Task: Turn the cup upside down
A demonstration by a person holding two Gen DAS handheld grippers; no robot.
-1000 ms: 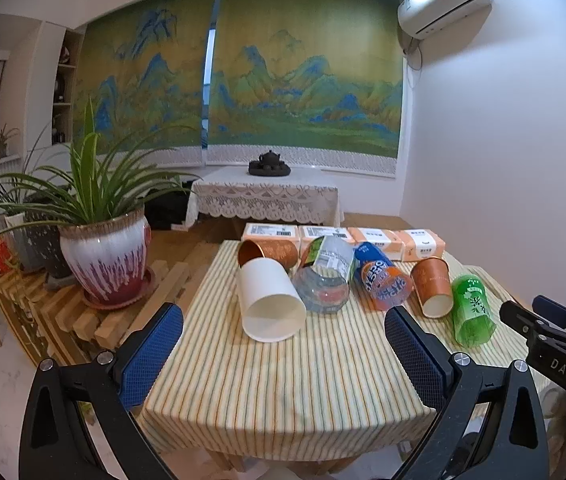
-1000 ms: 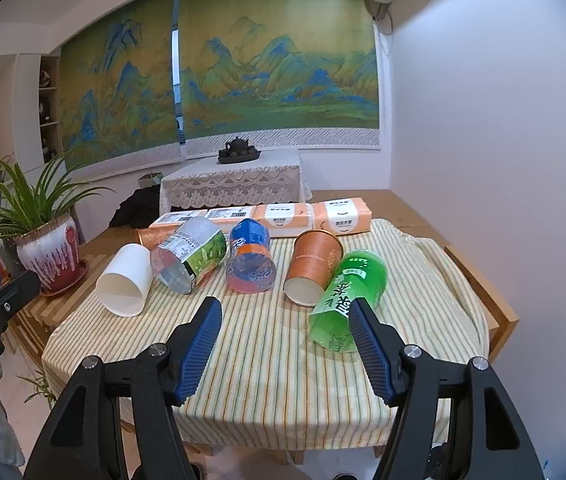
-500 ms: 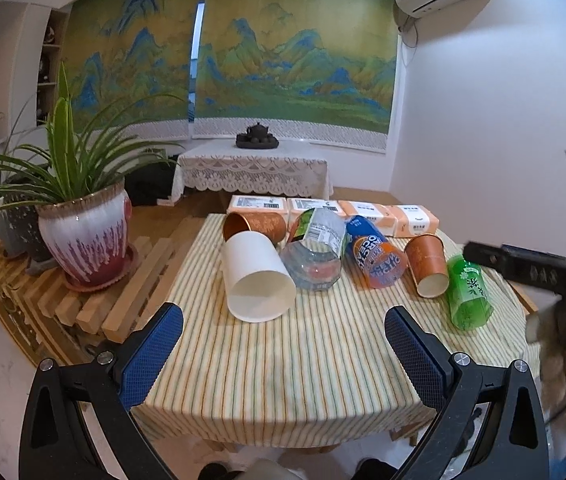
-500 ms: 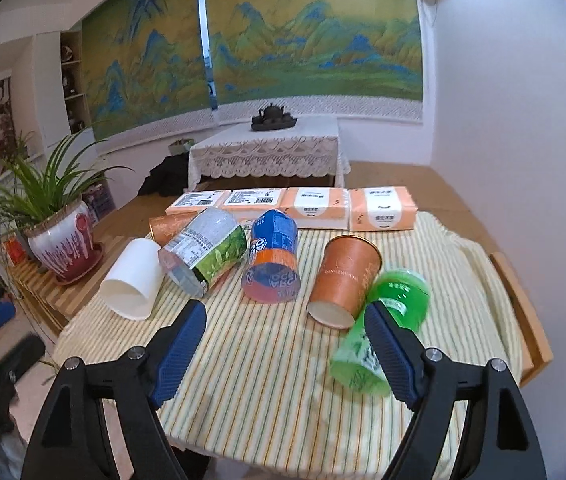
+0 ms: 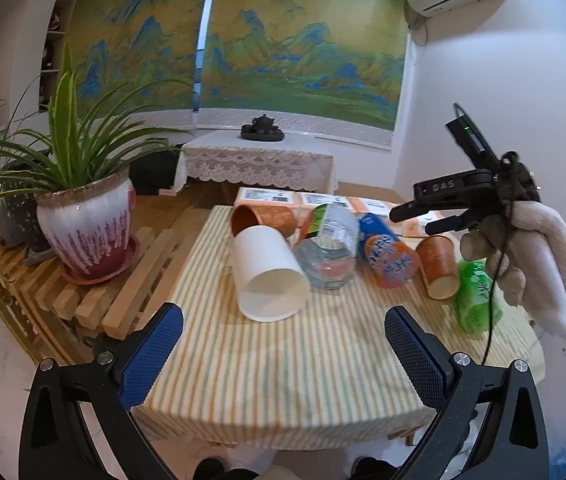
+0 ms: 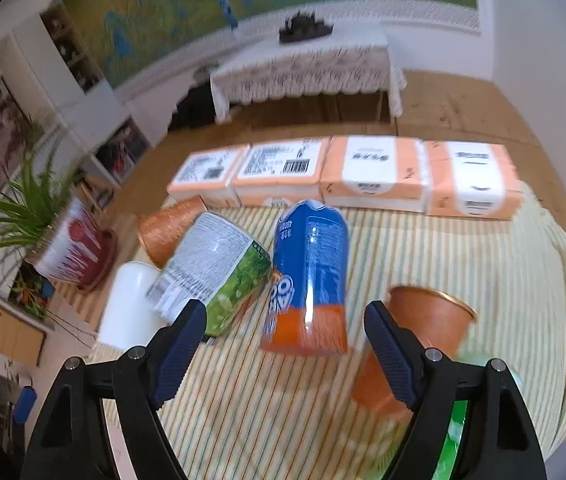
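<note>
Six cups (image 5: 269, 276) lie on the striped tablecloth (image 5: 283, 380); both tongs (image 5: 283, 354) (image 6: 285, 344) gape wide, holding nothing.

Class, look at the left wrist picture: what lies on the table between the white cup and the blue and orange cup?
A clear plastic cup with a green label lies on its side between the white cup and the blue and orange cup.

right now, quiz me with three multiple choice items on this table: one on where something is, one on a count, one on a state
1. Where does the white cup lie?
A. leftmost in the front row
B. beside the green cup
C. on the boxes

2. How many orange boxes line the table's far edge?
A. two
B. four
C. six

3. How is the right gripper?
A. shut on a cup
B. open, holding nothing
C. shut on a box

Answers: 1 A, nothing sits further left in the front row; 2 B, four show side by side; 3 B, its jaws stand wide apart over the blue and orange cup.
</note>
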